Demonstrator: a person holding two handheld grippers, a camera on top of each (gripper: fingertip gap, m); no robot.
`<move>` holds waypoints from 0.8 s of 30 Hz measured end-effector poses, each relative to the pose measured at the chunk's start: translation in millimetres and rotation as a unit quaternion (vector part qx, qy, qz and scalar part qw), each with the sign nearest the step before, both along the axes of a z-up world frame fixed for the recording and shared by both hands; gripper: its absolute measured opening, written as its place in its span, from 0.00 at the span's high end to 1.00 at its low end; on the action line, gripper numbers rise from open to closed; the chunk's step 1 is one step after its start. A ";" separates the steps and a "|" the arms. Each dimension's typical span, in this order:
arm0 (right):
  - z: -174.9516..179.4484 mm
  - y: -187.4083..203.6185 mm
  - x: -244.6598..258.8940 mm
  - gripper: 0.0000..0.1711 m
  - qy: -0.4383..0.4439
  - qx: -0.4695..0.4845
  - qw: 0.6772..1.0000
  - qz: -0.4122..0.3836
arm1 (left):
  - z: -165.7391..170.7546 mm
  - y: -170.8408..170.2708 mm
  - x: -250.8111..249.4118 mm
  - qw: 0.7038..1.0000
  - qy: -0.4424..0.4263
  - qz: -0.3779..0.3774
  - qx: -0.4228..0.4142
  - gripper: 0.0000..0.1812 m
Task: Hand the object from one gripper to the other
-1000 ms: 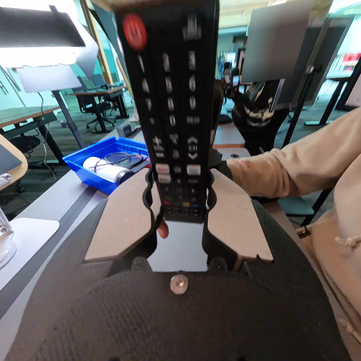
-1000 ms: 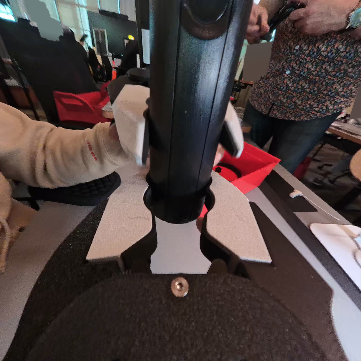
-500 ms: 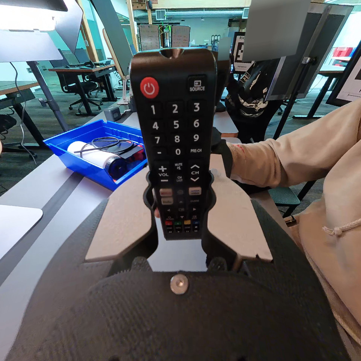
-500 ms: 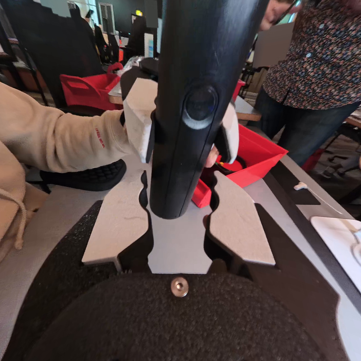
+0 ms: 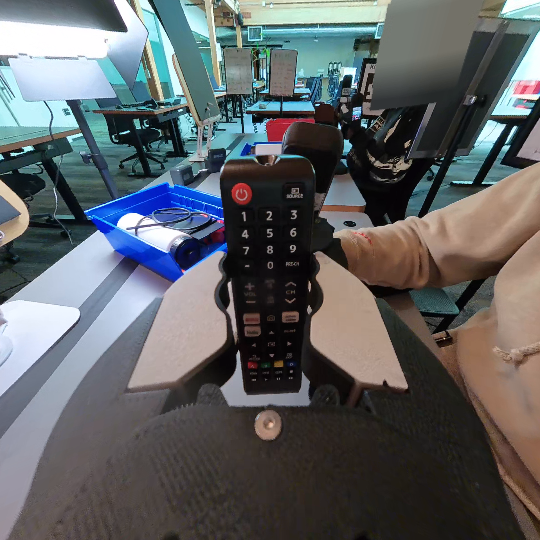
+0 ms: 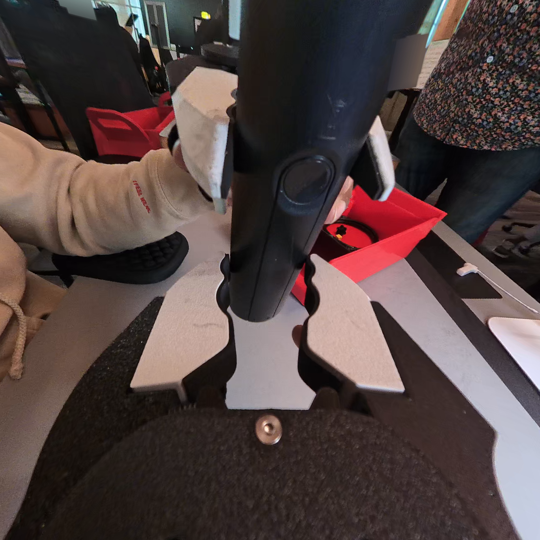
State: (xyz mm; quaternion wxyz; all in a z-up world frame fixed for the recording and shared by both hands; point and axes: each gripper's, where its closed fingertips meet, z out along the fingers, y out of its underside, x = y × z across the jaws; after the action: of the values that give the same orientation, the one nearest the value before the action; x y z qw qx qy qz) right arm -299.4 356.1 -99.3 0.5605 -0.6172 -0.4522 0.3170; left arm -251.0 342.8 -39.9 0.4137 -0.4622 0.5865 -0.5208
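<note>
A black remote [image 5: 268,233] stands upright with its buttons facing the left wrist camera. My left gripper [image 5: 268,280] is shut on its lower half. Part of the right gripper's black body [image 5: 315,146] shows behind the remote. In the right wrist view I see the remote's plain back [image 6: 292,146]. Its near end sits between the fingers of my right gripper [image 6: 266,280], which is open, with a small gap at the right finger. The left gripper's white fingers [image 6: 204,131] clamp the remote farther up.
A blue bin [image 5: 140,251] with a white roll and cable sits on the grey table at left. A red bin [image 6: 394,233] lies behind the right gripper. A person in a patterned shirt [image 6: 482,87] stands at the table's far right. A white pad [image 6: 520,342] lies at right. Some 7 cm of space lies between my two pairs of fingers.
My right gripper, shut on the remote one second ago, has opened and let go. The left gripper keeps its hold, and the remote now sits lower and more upright in its view.
</note>
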 end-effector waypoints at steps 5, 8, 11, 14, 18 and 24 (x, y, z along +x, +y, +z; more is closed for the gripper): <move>15.3 -4.6 22.5 0.65 0.002 -0.007 1.000 0.013 | -5.3 11.7 -2.3 1.000 0.009 0.018 0.007 0.71; 48.7 -7.5 46.4 0.65 0.054 0.009 0.998 -0.001 | -18.8 11.0 1.2 1.000 0.029 0.005 0.004 0.71; 64.7 -13.3 49.0 0.66 0.089 0.009 0.996 0.005 | -33.5 -3.2 13.9 0.999 0.047 -0.022 0.004 0.71; 49.2 -13.1 38.7 0.71 0.042 0.018 0.999 0.006 | -42.0 -13.8 21.6 0.997 0.059 -0.039 0.004 0.71; 48.1 -17.5 36.8 0.71 0.034 0.021 0.999 0.019 | -35.7 -14.2 10.0 0.996 0.057 -0.061 -0.009 0.70; 35.1 -11.1 34.1 0.72 -0.007 0.032 0.999 -0.003 | 1.6 -5.6 -7.6 0.999 0.006 -0.035 -0.031 0.65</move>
State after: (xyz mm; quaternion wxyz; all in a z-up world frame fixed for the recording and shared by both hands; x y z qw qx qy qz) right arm -265.4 345.0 -64.2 0.5775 -0.6025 -0.4645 0.2962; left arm -258.6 337.2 -38.3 0.3770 -0.4576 0.5883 -0.5499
